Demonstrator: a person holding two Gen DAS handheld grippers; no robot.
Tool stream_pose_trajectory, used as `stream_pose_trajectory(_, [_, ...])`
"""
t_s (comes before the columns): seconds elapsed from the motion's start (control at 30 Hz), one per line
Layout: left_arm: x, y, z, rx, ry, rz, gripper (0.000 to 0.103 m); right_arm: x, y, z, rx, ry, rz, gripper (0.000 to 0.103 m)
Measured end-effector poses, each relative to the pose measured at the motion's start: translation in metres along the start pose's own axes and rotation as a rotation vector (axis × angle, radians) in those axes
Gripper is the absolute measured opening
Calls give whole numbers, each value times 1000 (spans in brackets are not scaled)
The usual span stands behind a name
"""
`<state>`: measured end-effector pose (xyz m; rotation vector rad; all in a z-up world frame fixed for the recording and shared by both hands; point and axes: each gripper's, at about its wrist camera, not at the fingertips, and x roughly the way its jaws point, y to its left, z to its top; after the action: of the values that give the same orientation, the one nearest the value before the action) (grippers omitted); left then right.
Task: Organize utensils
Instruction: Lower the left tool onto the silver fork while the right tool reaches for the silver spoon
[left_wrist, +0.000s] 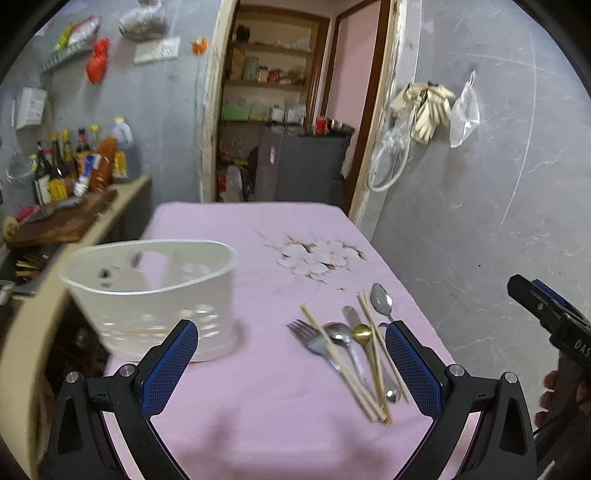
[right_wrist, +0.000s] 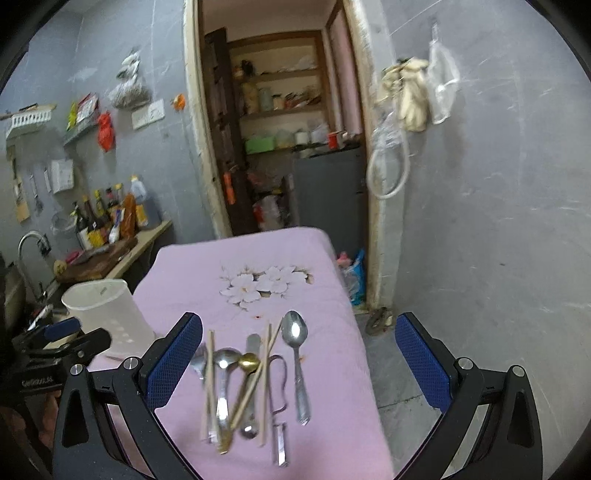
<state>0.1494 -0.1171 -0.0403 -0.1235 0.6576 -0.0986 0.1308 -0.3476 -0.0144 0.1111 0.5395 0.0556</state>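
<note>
A white perforated utensil holder (left_wrist: 155, 295) stands on the left of the pink-clothed table (left_wrist: 258, 406); it also shows in the right wrist view (right_wrist: 107, 314). A pile of utensils lies on the right: a fork (left_wrist: 314, 341), steel spoons (left_wrist: 382, 301), a gold spoon (left_wrist: 362, 334) and wooden chopsticks (left_wrist: 343, 365). In the right wrist view the pile lies between my fingers: big spoon (right_wrist: 295, 339), chopsticks (right_wrist: 208, 384), gold spoon (right_wrist: 248, 363). My left gripper (left_wrist: 291, 354) is open and empty above the table. My right gripper (right_wrist: 299, 358) is open and empty above the pile.
A counter (left_wrist: 74, 225) with bottles and a cutting board runs along the left. A doorway (left_wrist: 288, 110) to a pantry is behind the table. A grey wall (left_wrist: 480, 184) with hanging bags is on the right. The table's right edge drops to the floor (right_wrist: 399, 387).
</note>
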Motion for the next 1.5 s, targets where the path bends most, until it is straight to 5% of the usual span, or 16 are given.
stream_pose_trajectory(0.13, [39, -12, 1, -44, 58, 14, 101, 54, -17, 0, -45, 97, 81, 102])
stream_pose_trajectory(0.43, [107, -15, -16, -129, 192, 81, 78, 160, -28, -19, -135, 243, 227, 99])
stream_pose_trajectory(0.7, [141, -1, -23, -217, 300, 29, 52, 225, -35, -32, -104, 353, 347, 48])
stream_pose_trajectory(0.87, [150, 5, -28, -288, 311, 6, 48, 236, -27, -34, -142, 354, 426, 43])
stream_pose_trajectory(1.1, [154, 11, -25, -343, 328, -66, 30, 247, -14, -33, -226, 401, 542, 22])
stream_pose_trajectory(1.23, [158, 21, -24, -439, 359, -118, 28, 252, -17, -29, -217, 439, 574, 11])
stream_pose_trajectory(1.5, [156, 21, -20, -494, 381, -171, 26, 250, -18, -31, -216, 485, 591, 6])
